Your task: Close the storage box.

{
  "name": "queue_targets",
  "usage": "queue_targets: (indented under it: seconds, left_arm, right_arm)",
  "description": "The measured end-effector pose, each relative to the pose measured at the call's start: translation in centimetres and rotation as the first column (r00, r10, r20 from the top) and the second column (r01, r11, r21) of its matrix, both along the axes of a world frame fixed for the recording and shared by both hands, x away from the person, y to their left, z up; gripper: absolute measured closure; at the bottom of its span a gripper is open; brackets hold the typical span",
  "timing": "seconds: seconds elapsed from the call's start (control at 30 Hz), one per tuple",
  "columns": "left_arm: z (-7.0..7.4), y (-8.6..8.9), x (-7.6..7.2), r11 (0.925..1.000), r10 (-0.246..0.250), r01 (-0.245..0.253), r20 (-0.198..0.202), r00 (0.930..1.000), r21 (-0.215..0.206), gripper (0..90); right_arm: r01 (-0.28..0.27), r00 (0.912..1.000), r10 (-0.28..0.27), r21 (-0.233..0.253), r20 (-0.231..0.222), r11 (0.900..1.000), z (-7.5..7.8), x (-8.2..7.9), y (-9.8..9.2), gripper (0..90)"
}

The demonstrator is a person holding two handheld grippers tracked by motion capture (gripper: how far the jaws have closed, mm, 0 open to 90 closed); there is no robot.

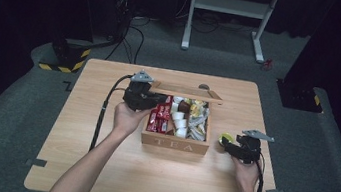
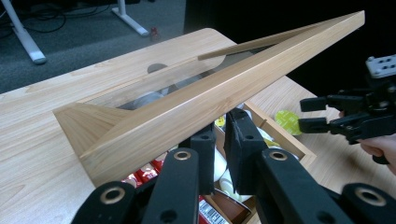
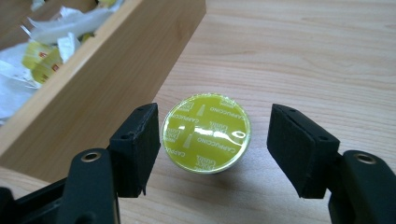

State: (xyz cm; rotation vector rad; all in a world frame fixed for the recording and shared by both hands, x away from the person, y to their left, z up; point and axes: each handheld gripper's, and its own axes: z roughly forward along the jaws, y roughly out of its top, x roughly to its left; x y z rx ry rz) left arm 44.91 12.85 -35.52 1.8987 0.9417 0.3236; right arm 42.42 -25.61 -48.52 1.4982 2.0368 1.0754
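Wooden lid (image 2: 196,100) pinched between left gripper (image 2: 223,140) fingers, right gripper (image 3: 212,140) fingers wide around yellow capsule (image 3: 206,133)

I see the table (image 1: 157,175) lit from overhead, surroundings dark, glare on the yellow capsule (image 3: 206,133) lid, near jaws soft.

Raised lid (image 2: 196,100) hides most box contents; capsule (image 3: 206,132) wall hidden beneath its foil.

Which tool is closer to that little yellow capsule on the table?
The right tool: its open jaws sit on either side of the yellow capsule, not yet gripping. The left tool is across the tea box, holding up its lid.
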Motion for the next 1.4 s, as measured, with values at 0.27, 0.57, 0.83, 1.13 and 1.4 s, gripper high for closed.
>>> queue_targets:
  seconds: [0.27, 0.57, 0.83, 1.13, 1.4]
  left_arm:
    - [0.1, -0.1, 0.0, 0.9999, -0.001, 0.001, 0.002, 1.0, 0.016, 82.0]
    - [0.1, -0.1, 0.1, 0.9998, 0.0, 0.0, 0.002, 1.0, 0.021, 82.1]
    - [0.2, 0.0, 0.0, 0.9999, -0.002, 0.002, 0.003, 1.0, 0.014, 82.0]
    - [0.0, -0.1, -0.2, 0.9999, -0.004, 0.004, 0.007, 1.0, 0.014, 81.9]
    - [-0.2, -0.1, -0.6, 1.0, -0.005, 0.005, -0.002, 1.0, 0.007, 81.3]
  right_arm:
    - [0.02, 0.999, -0.021, 0.025, 0.039, 0.999, 0.3, -1.0, -1.7, 42.6]
    - [0.044, 0.9979, -0.045, 0.005, 0.046, 0.999, -0.4, -2.3, -3.4, 47.2]
    - [0.106, 0.9943, -0.106, -0.03, -0.006, 0.994, -1.9, -3.1, -4.4, 47.4]
    - [0.138, 0.9885, -0.143, -0.094, -0.049, 0.986, -3.3, -3.6, -4.6, 48.5]
    - [0.123, 0.9921, -0.125, -0.148, -0.003, 0.981, -3.7, -3.9, -4.4, 45.3]
